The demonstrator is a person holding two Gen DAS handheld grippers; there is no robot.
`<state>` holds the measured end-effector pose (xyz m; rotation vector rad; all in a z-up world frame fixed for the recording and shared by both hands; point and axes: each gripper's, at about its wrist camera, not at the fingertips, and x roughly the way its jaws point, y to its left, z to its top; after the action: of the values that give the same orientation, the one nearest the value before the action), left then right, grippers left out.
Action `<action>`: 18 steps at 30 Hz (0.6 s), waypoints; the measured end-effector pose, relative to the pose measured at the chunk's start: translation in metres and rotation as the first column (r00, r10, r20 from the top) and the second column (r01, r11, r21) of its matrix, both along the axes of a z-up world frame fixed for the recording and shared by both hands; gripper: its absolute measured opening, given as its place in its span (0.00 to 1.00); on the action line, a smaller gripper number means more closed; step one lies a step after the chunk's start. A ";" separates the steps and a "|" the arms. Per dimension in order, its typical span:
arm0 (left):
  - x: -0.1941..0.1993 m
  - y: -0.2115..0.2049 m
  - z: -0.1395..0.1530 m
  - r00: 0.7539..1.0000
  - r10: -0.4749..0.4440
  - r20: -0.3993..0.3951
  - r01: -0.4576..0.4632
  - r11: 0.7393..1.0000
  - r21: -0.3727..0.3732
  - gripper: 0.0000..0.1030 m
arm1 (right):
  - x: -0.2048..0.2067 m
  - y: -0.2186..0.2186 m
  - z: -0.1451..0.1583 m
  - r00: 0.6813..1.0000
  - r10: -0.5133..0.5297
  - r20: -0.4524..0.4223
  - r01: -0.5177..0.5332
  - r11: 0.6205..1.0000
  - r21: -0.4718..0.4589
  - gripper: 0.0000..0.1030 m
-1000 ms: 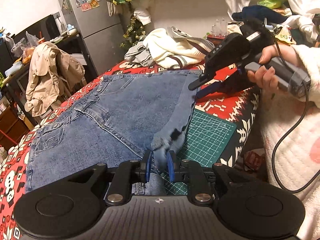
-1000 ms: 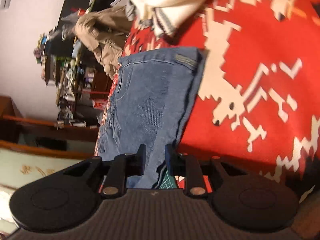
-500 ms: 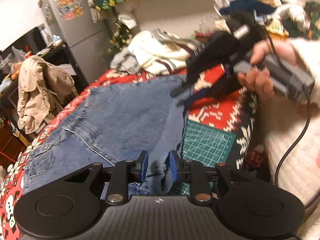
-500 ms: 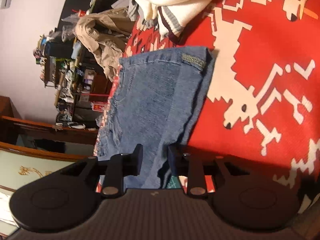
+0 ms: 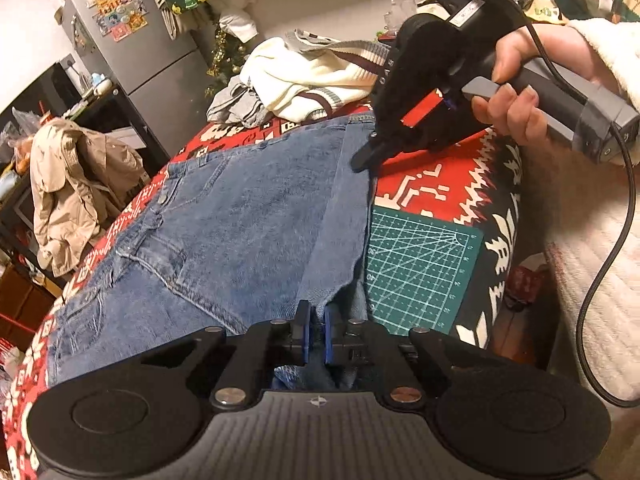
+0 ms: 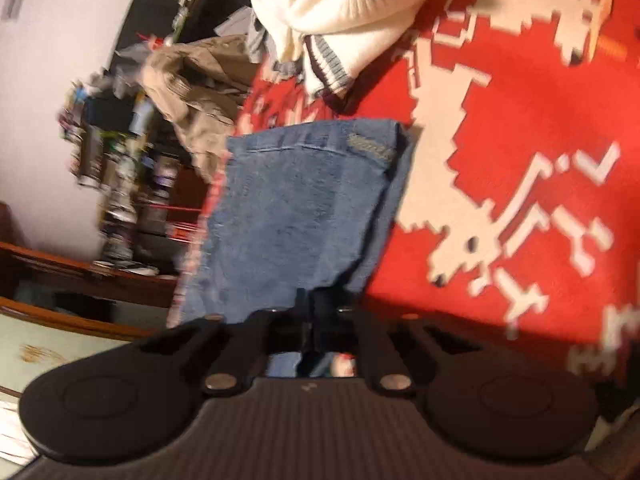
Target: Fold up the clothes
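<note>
Blue denim jeans (image 5: 248, 216) lie spread on a red patterned blanket (image 5: 432, 176), with their right side folded over into a long flap. My left gripper (image 5: 316, 332) is closing, and its blue pads pinch the near end of that flap. In the same view my right gripper (image 5: 362, 160), held by a hand (image 5: 516, 92), has its tips on the flap's far edge. From the right wrist view, the right gripper (image 6: 310, 312) is closing with its jaws together on the jeans (image 6: 304, 208) edge.
A green cutting mat (image 5: 416, 268) lies just right of the flap. A cream striped sweater (image 5: 312, 76) is heaped at the far end of the blanket. A beige jacket (image 5: 72, 184) hangs at the left beside a grey fridge (image 5: 140, 40). A cable trails from the right gripper.
Both grippers' jaws have closed onto the denim flap. The left gripper has sunk closer to the cloth, and the bunched flap end now lies flatter.
</note>
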<state>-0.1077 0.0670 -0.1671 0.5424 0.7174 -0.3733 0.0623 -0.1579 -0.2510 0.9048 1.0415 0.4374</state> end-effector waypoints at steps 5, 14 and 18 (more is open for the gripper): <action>-0.004 -0.001 -0.006 1.000 0.001 -0.004 -0.001 1.000 0.013 0.06 | -0.009 0.008 0.009 0.999 0.024 0.028 -0.021 0.997 -0.075 0.01; -0.017 -0.010 0.000 0.999 -0.037 0.037 0.037 0.999 -0.001 0.20 | -0.006 -0.027 0.030 0.995 -0.073 0.074 0.078 0.995 -0.067 0.27; -0.017 -0.018 -0.001 0.996 -0.072 0.052 0.072 0.997 0.017 0.25 | -0.002 -0.042 0.026 0.995 -0.098 0.025 0.099 0.995 -0.031 0.30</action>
<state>-0.1247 0.0487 -0.1683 0.5912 0.6519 -0.4198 0.0605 -0.1995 -0.2246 0.9159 0.9754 0.3465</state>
